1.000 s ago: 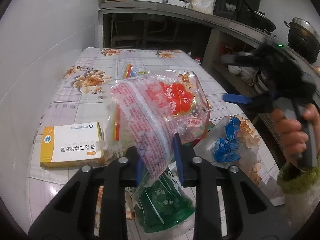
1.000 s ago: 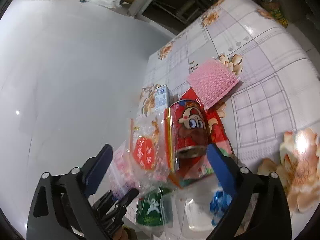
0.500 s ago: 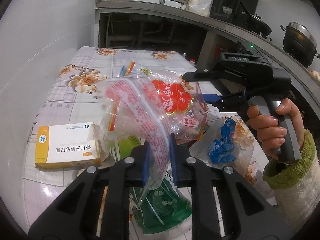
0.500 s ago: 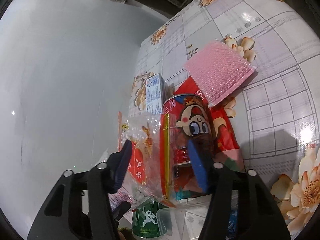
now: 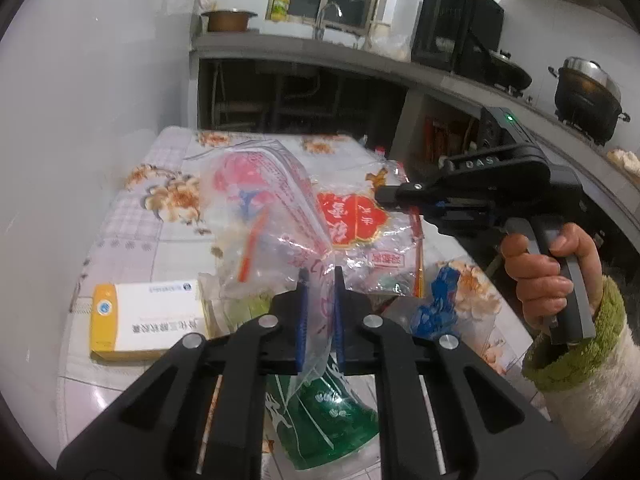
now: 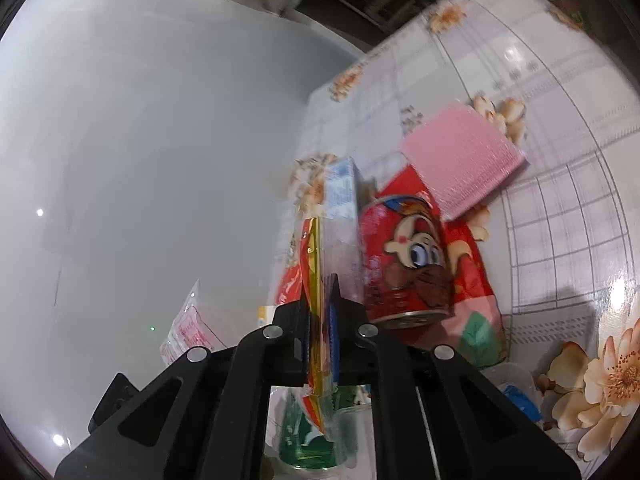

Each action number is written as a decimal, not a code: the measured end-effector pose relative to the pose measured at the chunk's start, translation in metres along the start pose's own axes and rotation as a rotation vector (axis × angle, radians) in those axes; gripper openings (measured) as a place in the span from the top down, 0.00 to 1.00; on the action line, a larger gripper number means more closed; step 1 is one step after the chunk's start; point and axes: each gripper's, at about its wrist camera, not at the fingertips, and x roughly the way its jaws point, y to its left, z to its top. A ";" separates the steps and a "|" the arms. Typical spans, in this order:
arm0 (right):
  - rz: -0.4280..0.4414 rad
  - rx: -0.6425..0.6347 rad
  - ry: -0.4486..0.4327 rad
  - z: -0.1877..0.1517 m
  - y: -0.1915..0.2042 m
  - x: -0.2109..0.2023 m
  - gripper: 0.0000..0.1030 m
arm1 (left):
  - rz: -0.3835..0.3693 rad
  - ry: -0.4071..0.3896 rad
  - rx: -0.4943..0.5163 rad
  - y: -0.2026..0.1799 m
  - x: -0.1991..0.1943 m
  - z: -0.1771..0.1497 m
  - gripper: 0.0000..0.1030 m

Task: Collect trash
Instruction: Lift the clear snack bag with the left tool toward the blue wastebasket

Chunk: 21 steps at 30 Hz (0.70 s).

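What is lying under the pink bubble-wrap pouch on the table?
The pink bubble-wrap pouch lies partly on a red snack wrapper, which a red cartoon can also rests on. The pouch's far part lies over the floral tablecloth. Anything else beneath is covered.

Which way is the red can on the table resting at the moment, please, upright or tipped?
Tipped. The red can lies on its side on a red wrapper, its metal end facing the camera.

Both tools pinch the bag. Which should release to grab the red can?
Right, likely: red can lies beside the right tool; the left tool, jaws have just been closing on the bag, sits nearer the medicine box.
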 end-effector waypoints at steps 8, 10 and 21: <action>0.039 -0.059 -0.116 -0.004 0.027 -0.048 0.94 | -0.001 -0.087 0.007 -0.003 -0.025 0.014 0.91; 0.044 -0.063 -0.144 -0.007 0.031 -0.062 0.94 | -0.006 -0.098 0.012 -0.006 -0.029 0.016 0.91; -0.011 -0.018 -0.356 -0.042 0.012 -0.161 0.94 | -0.092 -0.107 0.065 -0.046 -0.035 0.024 0.91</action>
